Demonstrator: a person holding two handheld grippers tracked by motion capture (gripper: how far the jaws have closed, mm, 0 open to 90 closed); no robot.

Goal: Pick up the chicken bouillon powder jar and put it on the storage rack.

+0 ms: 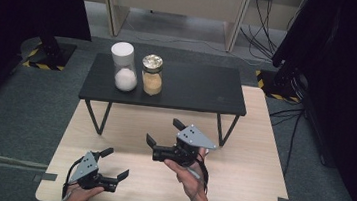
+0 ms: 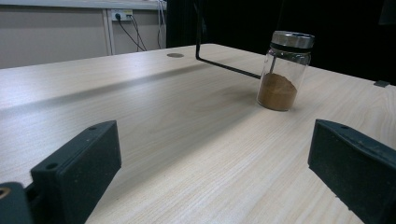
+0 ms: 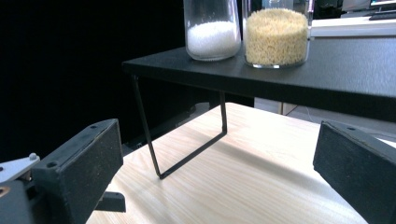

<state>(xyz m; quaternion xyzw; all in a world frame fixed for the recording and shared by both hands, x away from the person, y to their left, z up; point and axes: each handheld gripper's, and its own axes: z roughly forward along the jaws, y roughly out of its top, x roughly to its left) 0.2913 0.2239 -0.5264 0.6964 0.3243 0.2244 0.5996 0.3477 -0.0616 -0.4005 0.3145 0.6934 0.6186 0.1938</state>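
Pale wood, black shelf, three jars of coloured grains

The table (image 1: 252, 189) is light, streaky wood; the shelf (image 1: 192, 89) on it is matt black. One jar (image 1: 122, 67) has a white lid and white grains, another jar (image 1: 152, 75) yellow grains and a silvery lid, a third jar (image 2: 284, 70) brown powder. Both grippers (image 1: 112, 164) (image 1: 165, 132) are black with grey plates.

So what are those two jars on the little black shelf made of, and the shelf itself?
Both jars look like clear glass, since their fills show through: white grains in the white-lidded jar, yellow grains in the other jar, whose lid looks like shiny metal. The shelf has a matte black top, possibly painted wood or metal, on thin black legs that look like bent metal rod.
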